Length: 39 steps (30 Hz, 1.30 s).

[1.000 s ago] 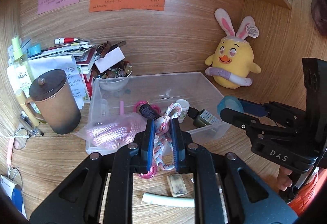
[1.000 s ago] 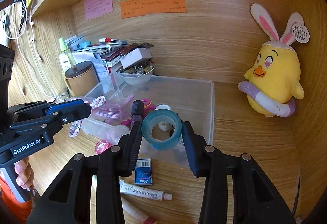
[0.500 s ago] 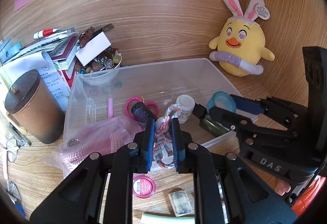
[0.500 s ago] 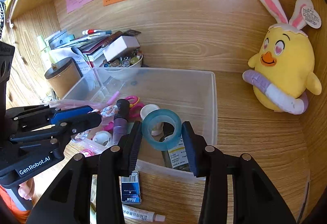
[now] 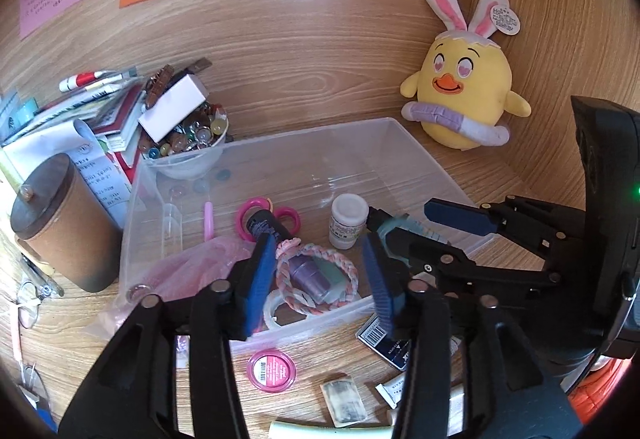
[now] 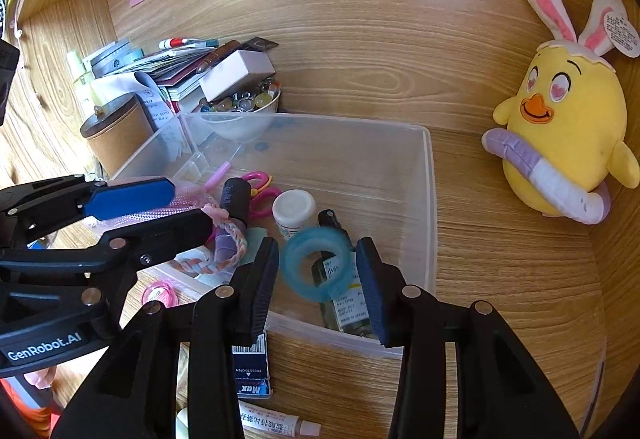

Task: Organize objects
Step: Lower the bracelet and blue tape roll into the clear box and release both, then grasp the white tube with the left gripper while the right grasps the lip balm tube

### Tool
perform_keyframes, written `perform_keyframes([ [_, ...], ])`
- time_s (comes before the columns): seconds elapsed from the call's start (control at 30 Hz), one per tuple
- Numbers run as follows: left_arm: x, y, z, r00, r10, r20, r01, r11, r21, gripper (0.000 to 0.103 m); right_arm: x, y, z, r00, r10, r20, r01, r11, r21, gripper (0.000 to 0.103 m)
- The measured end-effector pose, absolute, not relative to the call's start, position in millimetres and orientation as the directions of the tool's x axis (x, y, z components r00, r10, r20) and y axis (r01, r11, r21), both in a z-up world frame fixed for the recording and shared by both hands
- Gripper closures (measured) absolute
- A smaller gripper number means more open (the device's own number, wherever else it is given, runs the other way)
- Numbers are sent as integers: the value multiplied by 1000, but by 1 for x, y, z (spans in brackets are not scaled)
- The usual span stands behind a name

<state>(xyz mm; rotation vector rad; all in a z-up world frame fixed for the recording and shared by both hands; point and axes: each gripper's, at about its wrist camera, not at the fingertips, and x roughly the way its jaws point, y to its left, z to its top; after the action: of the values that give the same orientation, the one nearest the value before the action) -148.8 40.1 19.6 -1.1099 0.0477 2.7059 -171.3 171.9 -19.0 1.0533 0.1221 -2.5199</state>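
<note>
A clear plastic bin (image 5: 424, 155) stands on the wooden desk. My left gripper (image 5: 317, 239) hangs over its near left part and its jaws are opening. The pink-and-blue braided ring (image 5: 352, 279) lies flat in the bin between the fingers, on a purple bottle, and the pads do not touch it. My right gripper (image 6: 316, 243) is over the near right part of the bin (image 6: 430, 199), shut on a blue tape ring (image 6: 294, 271) that looks blurred. Under that ring lies a dark glass bottle (image 6: 344, 307).
In the bin are a white-capped bottle (image 5: 348, 219), pink scissors (image 5: 248, 207) and a pink mesh bag (image 5: 200, 263). A brown lidded mug (image 5: 60, 227), a marble bowl (image 5: 188, 143) and a plush chick (image 5: 464, 99) surround it. A pink tin (image 5: 272, 369) and a staple box (image 6: 250, 367) lie in front.
Both grippers have moved forward over the bin. The left jaws have parted and let go of the braided ring, which now lies flat inside. The tape ring stays between the right fingers.
</note>
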Motion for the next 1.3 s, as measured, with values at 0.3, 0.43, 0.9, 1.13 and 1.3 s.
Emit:
perform_keyframes([
  [0.3,-132,26,40,-748,152,-646,-158,-986,-50,22,-154,182,-6,-655,-337,-676,408,-911,60,49],
  [0.43,-117,17,47,-766,134,-629,-141,-989,-40,12,-139,189,2,-664,-352,-659,420,-906,60,46],
  [0.9,-58,4,-9,-664,121,-738,-106,-992,-67,5,-82,199,-23,-592,-383,-709,494,-868,56,45],
  [1.13,-62,17,-47,-598,111,-794,-32,-993,-114,5,-67,191,-61,-516,-388,-764,524,-848,78,45],
  [1.3,-63,16,-58,-574,92,-814,-1,-994,-112,23,-66,188,-68,-514,-404,-757,519,-849,100,46],
])
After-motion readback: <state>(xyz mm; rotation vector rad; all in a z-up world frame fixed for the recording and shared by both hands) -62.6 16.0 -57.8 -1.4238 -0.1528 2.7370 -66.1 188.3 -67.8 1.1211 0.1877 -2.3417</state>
